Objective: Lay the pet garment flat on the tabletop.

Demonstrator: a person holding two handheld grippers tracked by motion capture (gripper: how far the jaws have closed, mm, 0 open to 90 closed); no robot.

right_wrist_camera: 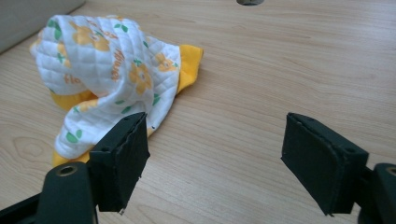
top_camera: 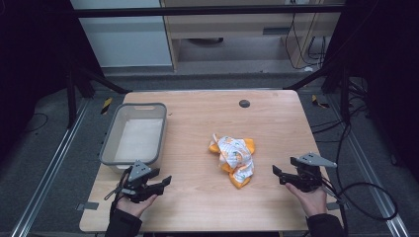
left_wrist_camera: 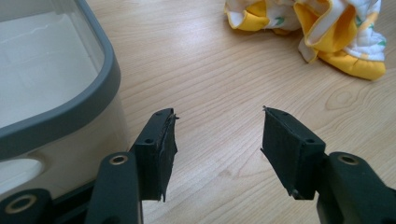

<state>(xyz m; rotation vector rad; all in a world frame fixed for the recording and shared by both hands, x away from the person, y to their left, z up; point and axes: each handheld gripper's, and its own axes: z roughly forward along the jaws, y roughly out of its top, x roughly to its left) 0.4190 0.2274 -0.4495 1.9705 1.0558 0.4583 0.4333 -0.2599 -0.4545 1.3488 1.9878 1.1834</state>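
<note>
in the high view the work looks to be at its opening step, a reach not yet made: the left gripper (top_camera: 157, 183) and the right gripper (top_camera: 281, 175) sit near the table (top_camera: 276, 113) edge on either side, each with jaws spread and nothing between them. the crumpled cloth (top_camera: 235, 157), white with yellow flowers and an orange lining, lies between the two grippers, ahead of their fingertips and apart from both; the grey bin (top_camera: 134, 133) stands just ahead of the left gripper. in the left gripper view the fingers (left_wrist_camera: 161, 147) stand wide apart over bare wood, touching nothing; the bin's wall (left_wrist_camera: 70, 116) is just beside the left-hand finger, and the cloth (left_wrist_camera: 327, 37) lies well ahead and off to the right of the right-hand one. in the right gripper view the fingers (right_wrist_camera: 123, 158) are equally spread and empty; the cloth (right_wrist_camera: 107, 70) sits just beyond the left-hand finger, seemingly not touching it. the next move probably calls for bringing a gripper forward to the cloth and closing on a raised fold, a soft target that may slip or bunch.
</note>
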